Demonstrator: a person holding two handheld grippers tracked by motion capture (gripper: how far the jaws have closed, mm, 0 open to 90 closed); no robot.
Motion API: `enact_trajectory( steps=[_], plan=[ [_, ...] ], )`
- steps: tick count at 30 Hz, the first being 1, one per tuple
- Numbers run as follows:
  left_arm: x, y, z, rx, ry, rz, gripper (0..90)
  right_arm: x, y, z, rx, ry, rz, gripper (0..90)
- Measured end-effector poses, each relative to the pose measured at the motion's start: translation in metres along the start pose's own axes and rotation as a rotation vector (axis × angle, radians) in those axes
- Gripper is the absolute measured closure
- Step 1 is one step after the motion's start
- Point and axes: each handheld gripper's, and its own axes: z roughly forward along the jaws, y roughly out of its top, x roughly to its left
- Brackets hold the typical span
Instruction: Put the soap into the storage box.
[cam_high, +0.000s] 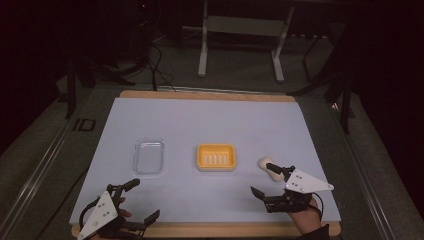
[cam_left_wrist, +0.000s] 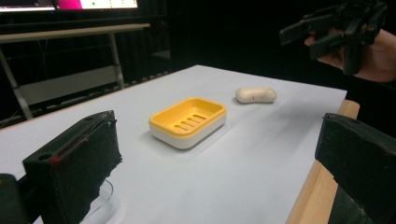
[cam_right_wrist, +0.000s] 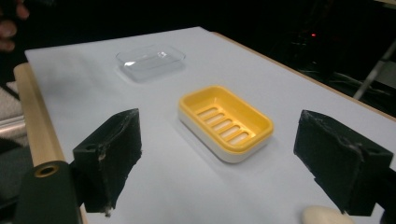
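We hold both grippers, left (cam_high: 134, 201) and right (cam_high: 264, 180), jaws released; soap (cam_high: 265, 163) at 3 o'clock of dish (cam_high: 216, 157), lid (cam_high: 148, 156) at 9.

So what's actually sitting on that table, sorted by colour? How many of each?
Yellow: 1, the soap dish
Clear: 1, the plastic lid
Cream: 1, the soap bar
Total: 3 things on the table

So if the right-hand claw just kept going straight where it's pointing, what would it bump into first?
Most likely the yellow soap dish, which lies straight ahead between the right gripper's open fingers. The soap sits off to the side, so it would probably be missed, though depth is hard to judge.
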Motion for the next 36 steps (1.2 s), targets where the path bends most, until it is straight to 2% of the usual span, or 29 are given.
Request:
enact_trajectory(
  steps=[1,3,6,13,15,19,22,24,25,26,28,29,30,36],
  plan=[
    [0.000,0.000,0.000,0.001,0.002,-0.001,0.1,0.000,0.001,0.001,0.009,-0.002,0.001,17.8],
    [0.000,0.000,0.000,0.002,0.002,0.000,0.1,0.000,0.002,0.002,0.014,0.002,-0.004,18.5],
    [-0.001,0.000,-0.002,-0.001,0.006,-0.001,0.1,-0.001,0.004,0.005,0.049,0.021,-0.013,18.5],
    [-0.001,0.000,-0.002,0.001,0.008,0.001,0.1,-0.002,0.006,0.012,0.189,0.024,-0.036,19.0],
    [-0.001,0.000,-0.002,0.000,0.006,0.004,0.1,-0.002,0.006,0.012,0.207,0.022,-0.046,19.0],
    [-0.001,0.000,-0.002,0.004,0.002,0.007,0.1,-0.004,0.007,0.013,0.230,0.039,-0.035,18.7],
    [-0.002,0.000,-0.002,0.006,-0.001,0.005,0.1,-0.005,0.006,0.014,0.293,0.082,-0.021,17.2],
    [-0.002,0.000,-0.001,0.004,-0.001,0.008,0.1,-0.007,0.006,0.013,0.352,0.141,0.037,14.0],
    [-0.002,0.000,-0.001,0.004,-0.001,0.008,0.1,-0.007,0.006,0.013,0.352,0.141,0.037,14.0],
    [-0.002,0.000,-0.001,0.006,-0.001,0.010,0.1,-0.008,0.006,0.012,0.397,0.142,0.068,12.8],
    [-0.002,0.000,-0.001,0.009,-0.002,0.011,0.1,-0.009,0.005,0.011,0.426,0.156,0.084,12.0],
    [-0.002,0.000,-0.001,0.009,-0.002,0.011,0.1,-0.009,0.005,0.011,0.426,0.156,0.084,12.0],
    [-0.002,0.000,0.000,0.010,-0.002,0.011,0.1,-0.010,0.004,0.011,0.447,0.166,0.082,11.1],
    [-0.003,0.000,0.000,0.012,-0.004,0.013,0.1,-0.009,0.003,0.016,0.528,0.157,0.038,11.5]
  ],
)
